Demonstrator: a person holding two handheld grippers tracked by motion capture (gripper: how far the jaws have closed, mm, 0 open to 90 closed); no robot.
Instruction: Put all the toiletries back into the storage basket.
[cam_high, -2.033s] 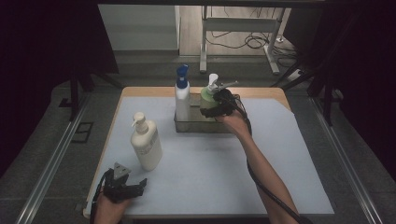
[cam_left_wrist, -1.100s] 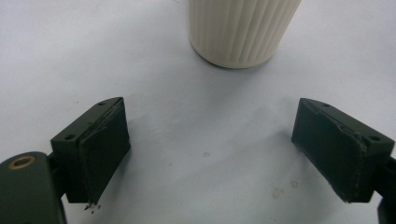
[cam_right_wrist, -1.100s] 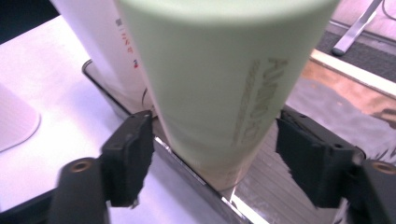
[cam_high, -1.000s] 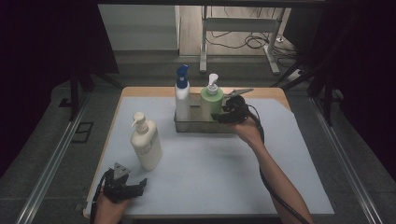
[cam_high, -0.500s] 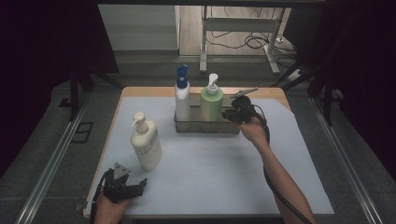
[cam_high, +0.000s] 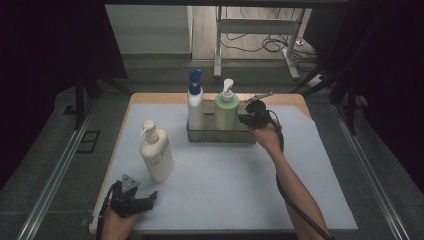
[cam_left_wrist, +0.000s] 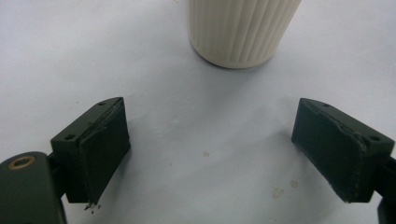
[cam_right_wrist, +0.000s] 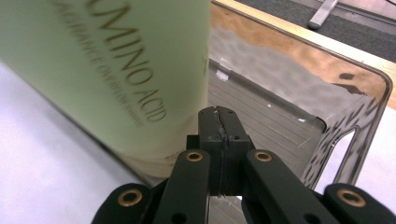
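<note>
Cream pump bottle (cam_high: 156, 152): upright, just beyond left gripper (cam_high: 134, 197), nearer than right.
Left jaws: spread, empty.
Right gripper (cam_high: 248, 116): jaws closed, empty, beside green pump bottle (cam_high: 226, 111).

Green pump bottle (cam_high: 226, 111) upright in metal caddy (cam_high: 220, 136).

Left gripper (cam_high: 142, 201): you hold it low at the near left edge, its grey three-cornered plate facing up, jaws pointing right across the surface.
Left jaws: they stand wide apart in the left gripper view, nothing between the pads.
Left hand (cam_high: 114, 224): it enters from the bottom, wrapped round the gripper body.
Right gripper (cam_high: 246, 119): your arm stretches far forward and it points left.
Right jaws: they have just been closing and now meet pad to pad, nothing between them.
Right forearm (cam_high: 295, 192): bare, running diagonally from the lower right.
</note>
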